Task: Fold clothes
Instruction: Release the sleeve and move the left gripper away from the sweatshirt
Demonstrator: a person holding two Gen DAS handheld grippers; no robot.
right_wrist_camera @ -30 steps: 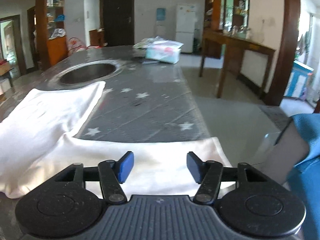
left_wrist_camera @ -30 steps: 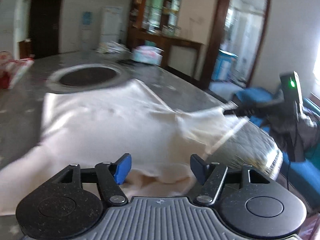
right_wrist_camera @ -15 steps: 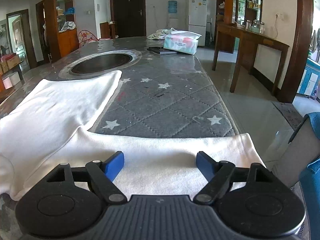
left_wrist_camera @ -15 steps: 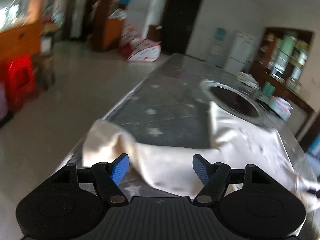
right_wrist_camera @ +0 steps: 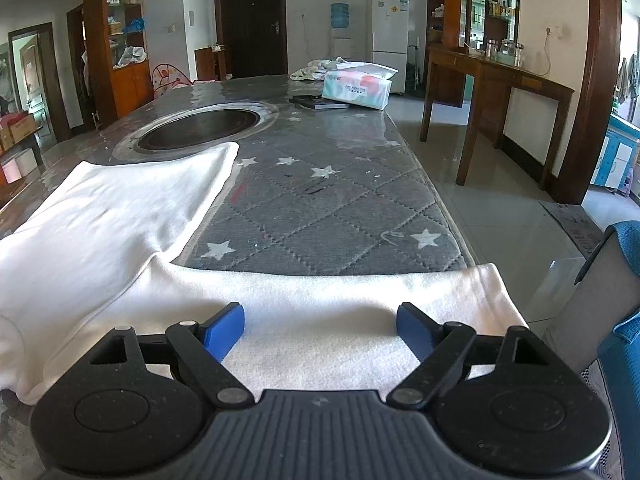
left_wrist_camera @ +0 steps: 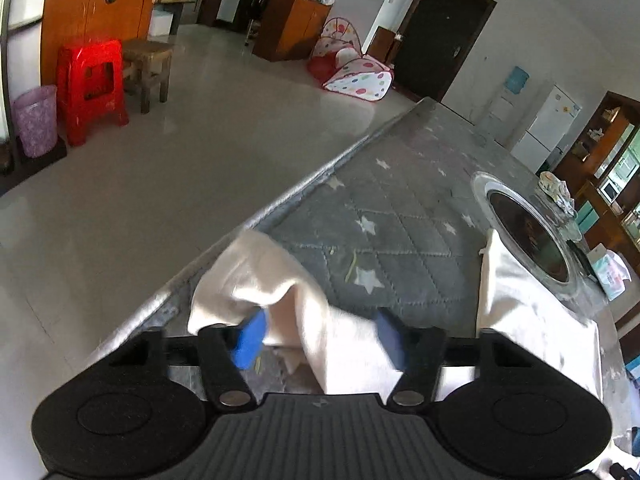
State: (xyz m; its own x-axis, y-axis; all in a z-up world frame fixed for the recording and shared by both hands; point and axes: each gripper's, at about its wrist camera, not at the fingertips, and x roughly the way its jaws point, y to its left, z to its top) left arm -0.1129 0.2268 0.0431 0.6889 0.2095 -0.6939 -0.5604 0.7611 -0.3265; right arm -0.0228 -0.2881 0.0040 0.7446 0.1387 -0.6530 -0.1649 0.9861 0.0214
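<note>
- Cream-white soft knit garment (right_wrist_camera: 304, 312) lay spread on the grey quilted star-print table cover (right_wrist_camera: 320, 216), one sleeve end reaching the right edge, the other crumpled at the left edge (left_wrist_camera: 248, 276).
- Left gripper (left_wrist_camera: 320, 336): jaws had just been closing, set narrow about a raised fold; pads not seen pressing.
- Right gripper (right_wrist_camera: 320, 326): jaws had just been opening, wide over the sleeve, gripping nothing.
- Judged light, limp, prone to bunching; best pinched at cuff or hem edge.
</note>
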